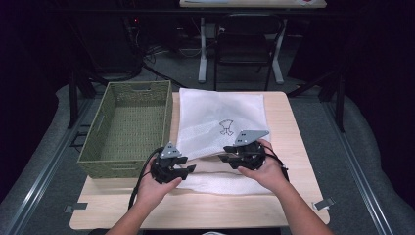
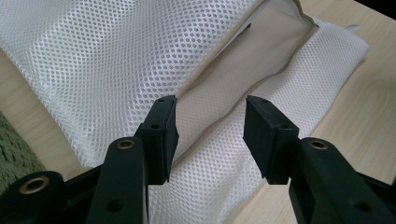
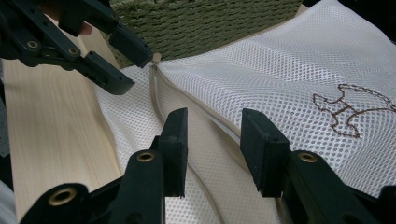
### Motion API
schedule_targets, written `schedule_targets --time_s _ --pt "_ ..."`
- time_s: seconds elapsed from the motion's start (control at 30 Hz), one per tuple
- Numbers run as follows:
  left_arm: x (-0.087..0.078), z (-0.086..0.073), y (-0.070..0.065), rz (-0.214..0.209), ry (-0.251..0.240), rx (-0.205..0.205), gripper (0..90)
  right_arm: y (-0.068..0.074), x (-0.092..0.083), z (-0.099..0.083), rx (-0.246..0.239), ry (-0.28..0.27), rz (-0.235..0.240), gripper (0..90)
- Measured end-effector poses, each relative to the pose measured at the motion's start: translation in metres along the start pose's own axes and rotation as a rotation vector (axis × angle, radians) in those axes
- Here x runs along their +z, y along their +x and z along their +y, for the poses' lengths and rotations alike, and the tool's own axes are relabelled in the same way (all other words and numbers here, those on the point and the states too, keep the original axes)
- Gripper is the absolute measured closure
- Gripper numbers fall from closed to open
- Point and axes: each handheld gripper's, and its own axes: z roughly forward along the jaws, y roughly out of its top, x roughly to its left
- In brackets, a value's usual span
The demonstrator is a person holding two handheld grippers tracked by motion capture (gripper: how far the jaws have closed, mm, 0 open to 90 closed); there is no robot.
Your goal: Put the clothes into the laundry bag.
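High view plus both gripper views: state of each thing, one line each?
mesh laundry bag: flat on the table, opening edge parted at the near side
green woven basket: upright, nothing visible inside
left gripper: jaws apart, at the bag's opening, not pressing on it
right gripper: jaws apart over the bag's edge, nothing clamped
table: carries the bag and basket
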Motion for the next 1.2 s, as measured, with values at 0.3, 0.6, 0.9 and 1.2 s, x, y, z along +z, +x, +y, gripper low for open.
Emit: schedule_targets --time_s 0.3,0.6,0.9,1.2 --pt "-0.001 0.001 -0.001 0.007 0.005 0.016 54.3 0.011 0.001 0.002 -0.023 -0.002 0.040 60.5" --pt "-0.004 -0.004 -0.007 -0.001 0.030 0.053 54.0 0.038 0.017 -0.008 -0.049 0.027 0.062 58.3" --pt "-0.004 -0.011 -0.011 -0.011 -0.003 0.049 54.1 0.061 0.016 -0.038 -0.047 0.022 0.034 53.1" --pt "-0.001 -0.020 -0.010 -0.018 0.005 0.040 54.0 0.051 0.018 -0.057 -0.027 -0.019 -0.027 50.1"
